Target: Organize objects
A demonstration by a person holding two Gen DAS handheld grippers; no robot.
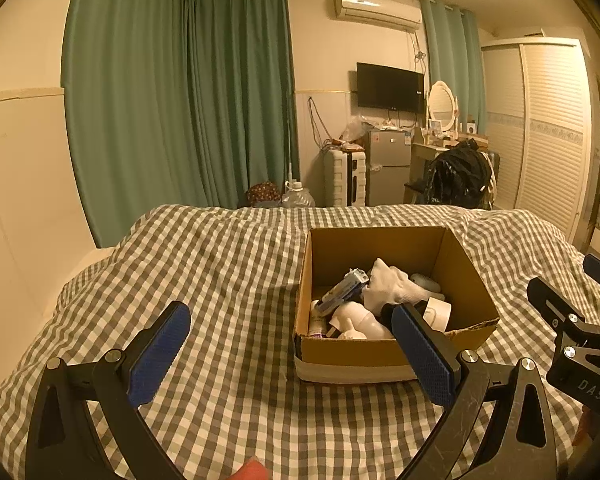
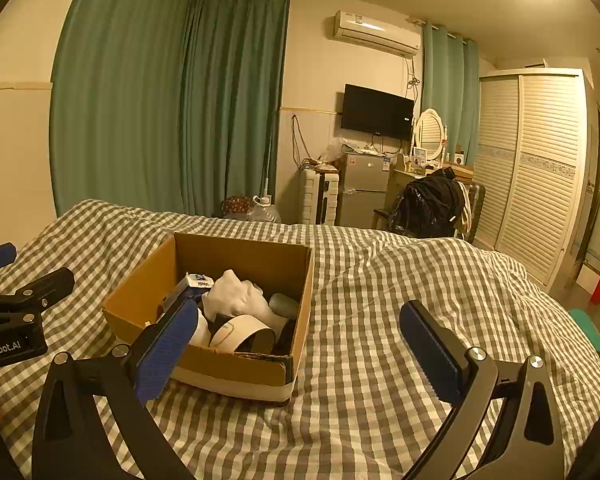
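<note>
An open cardboard box sits on the checked bedspread; it also shows in the right wrist view. Inside lie a white cloth, a blue-and-white pack, white bottles and a roll of tape. My left gripper is open and empty, just before the box's near-left corner. My right gripper is open and empty, at the box's near-right corner. Each gripper shows at the edge of the other's view.
The bed fills the foreground. Beyond its far edge stand green curtains, a suitcase, a small fridge, a chair with a black bag and a louvred wardrobe.
</note>
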